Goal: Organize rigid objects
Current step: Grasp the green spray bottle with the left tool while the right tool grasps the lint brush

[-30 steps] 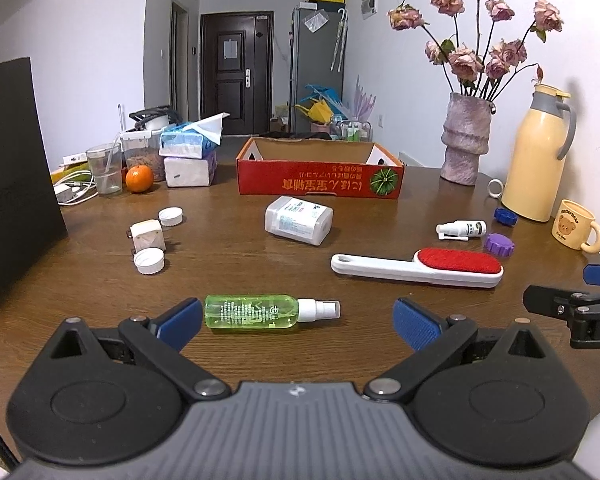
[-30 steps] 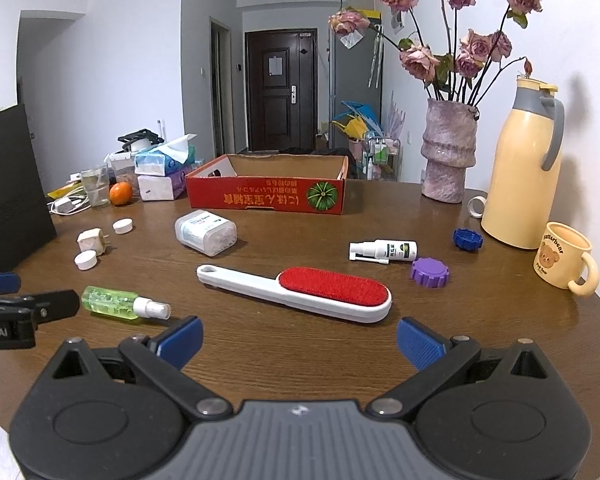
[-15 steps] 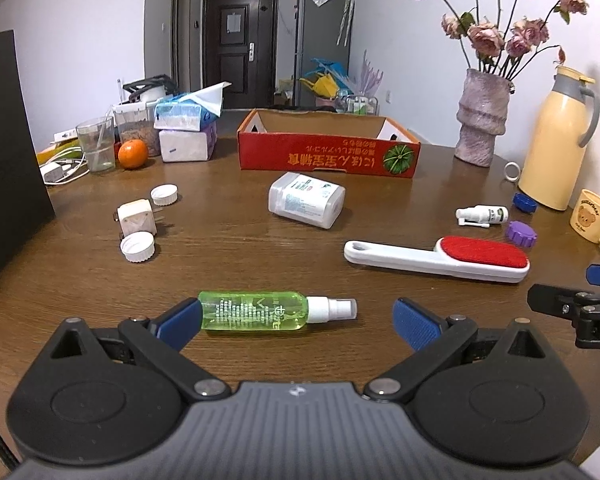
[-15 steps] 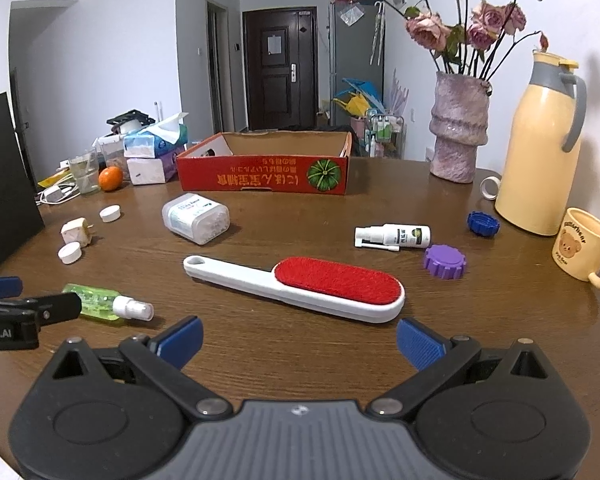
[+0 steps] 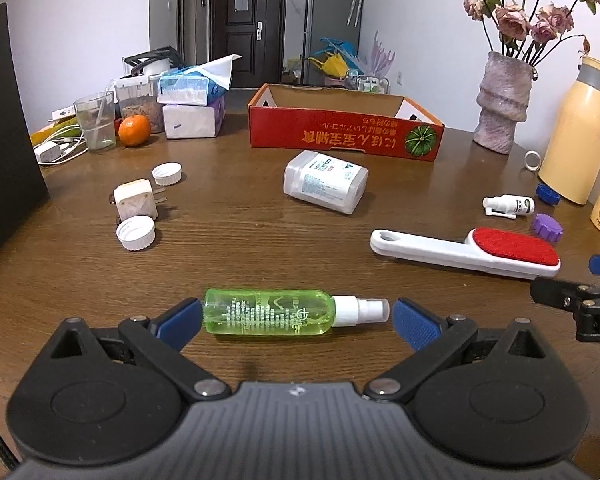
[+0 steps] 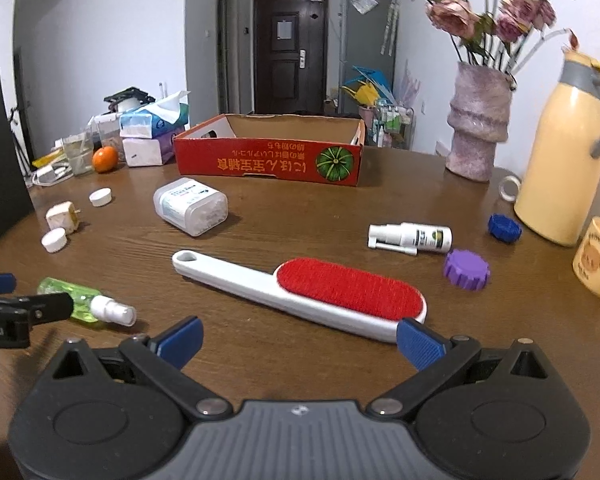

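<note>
Green spray bottle [image 5: 269,312] lying flat, white nozzle, translucent body.

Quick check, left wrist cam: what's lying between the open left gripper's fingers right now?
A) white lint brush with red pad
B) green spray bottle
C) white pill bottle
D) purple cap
B: the green spray bottle lies on its side on the table, spanning the gap of the open left gripper, not yet clamped.
</note>
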`<state>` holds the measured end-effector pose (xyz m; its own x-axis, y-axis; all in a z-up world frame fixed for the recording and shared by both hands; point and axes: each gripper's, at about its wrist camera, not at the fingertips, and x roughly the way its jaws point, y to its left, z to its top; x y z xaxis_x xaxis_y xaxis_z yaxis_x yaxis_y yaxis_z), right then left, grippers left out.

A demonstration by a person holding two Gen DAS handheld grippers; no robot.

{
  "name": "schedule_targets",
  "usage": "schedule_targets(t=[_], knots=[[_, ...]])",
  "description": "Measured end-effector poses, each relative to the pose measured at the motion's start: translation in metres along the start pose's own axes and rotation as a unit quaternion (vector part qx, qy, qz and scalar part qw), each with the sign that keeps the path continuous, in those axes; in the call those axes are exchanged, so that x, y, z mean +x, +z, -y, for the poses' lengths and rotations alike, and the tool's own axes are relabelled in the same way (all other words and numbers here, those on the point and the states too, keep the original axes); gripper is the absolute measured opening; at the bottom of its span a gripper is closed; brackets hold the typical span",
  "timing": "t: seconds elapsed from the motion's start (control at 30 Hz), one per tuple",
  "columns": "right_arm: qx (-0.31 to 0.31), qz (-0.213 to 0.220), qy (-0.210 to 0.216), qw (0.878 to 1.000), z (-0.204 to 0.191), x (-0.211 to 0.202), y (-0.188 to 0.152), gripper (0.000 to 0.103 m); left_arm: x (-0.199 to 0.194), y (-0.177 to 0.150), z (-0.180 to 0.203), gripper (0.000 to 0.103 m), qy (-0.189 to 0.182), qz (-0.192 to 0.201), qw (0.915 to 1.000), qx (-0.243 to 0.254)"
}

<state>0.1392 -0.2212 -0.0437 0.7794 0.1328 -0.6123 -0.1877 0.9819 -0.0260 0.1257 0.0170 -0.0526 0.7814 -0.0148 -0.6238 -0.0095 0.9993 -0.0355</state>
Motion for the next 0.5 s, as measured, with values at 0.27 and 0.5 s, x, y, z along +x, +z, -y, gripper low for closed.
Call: schedule_targets(t=[0.27, 0.5], knots=[[-0.109, -0.017, -0.006, 0.994, 0.016, 0.046, 0.015, 0.102, 0.013, 0.001, -0.002, 0.103, 0.017, -0.011, 0.9998, 0.005], [-0.162, -0.057, 0.06, 0.983, 0.03, 0.091, 0.027, 0.102, 0.02, 0.001, -0.007, 0.103, 0.011, -0.014, 0.9994, 0.029]])
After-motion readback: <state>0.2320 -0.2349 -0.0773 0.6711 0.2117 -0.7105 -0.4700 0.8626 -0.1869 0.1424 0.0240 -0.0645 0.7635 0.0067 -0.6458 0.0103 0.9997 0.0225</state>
